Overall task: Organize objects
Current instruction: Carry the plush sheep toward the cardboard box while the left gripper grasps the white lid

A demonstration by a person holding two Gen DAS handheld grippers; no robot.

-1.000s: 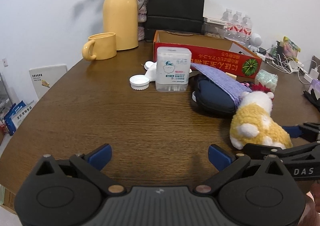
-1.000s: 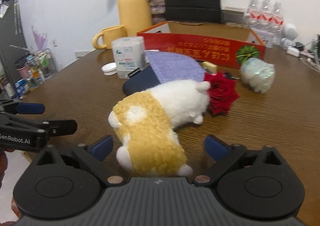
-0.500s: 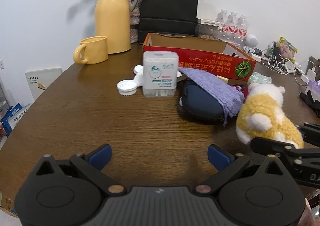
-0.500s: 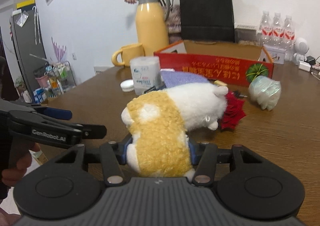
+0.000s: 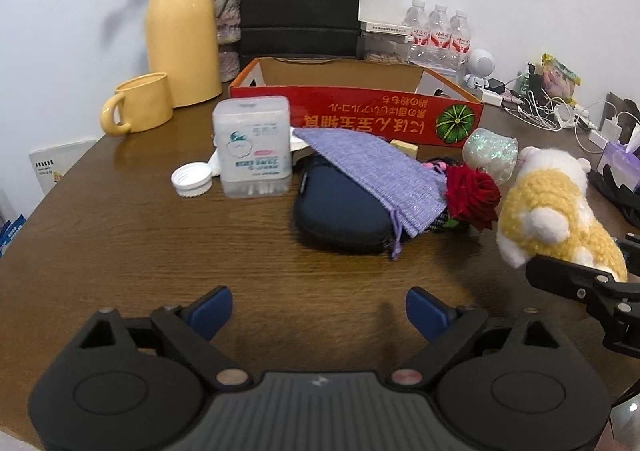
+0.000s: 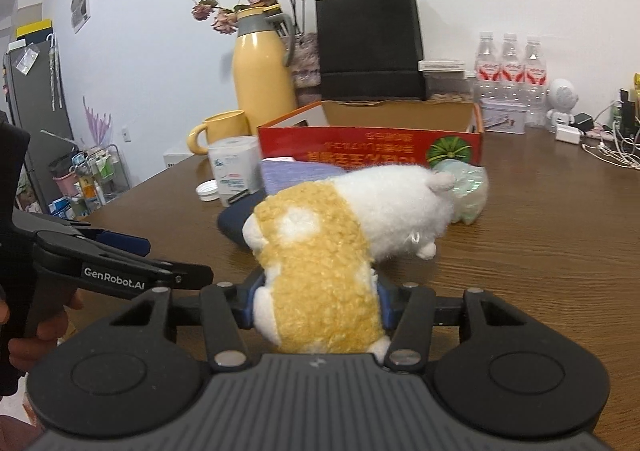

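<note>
Now the right gripper (image 6: 318, 301) jaws clamp the plush toy (image 6: 332, 247), seemingly lifted off the table (image 6: 540, 251); the left gripper (image 5: 319, 309) gapes empty.

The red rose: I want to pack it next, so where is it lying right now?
In the left wrist view, the red rose lies on the table right of centre, against the purple cloth, in front of the red box.

Even, bright indoor light; soft shadows and mild glare on the table (image 5: 160, 251); fisheye bending with dark corners.
</note>
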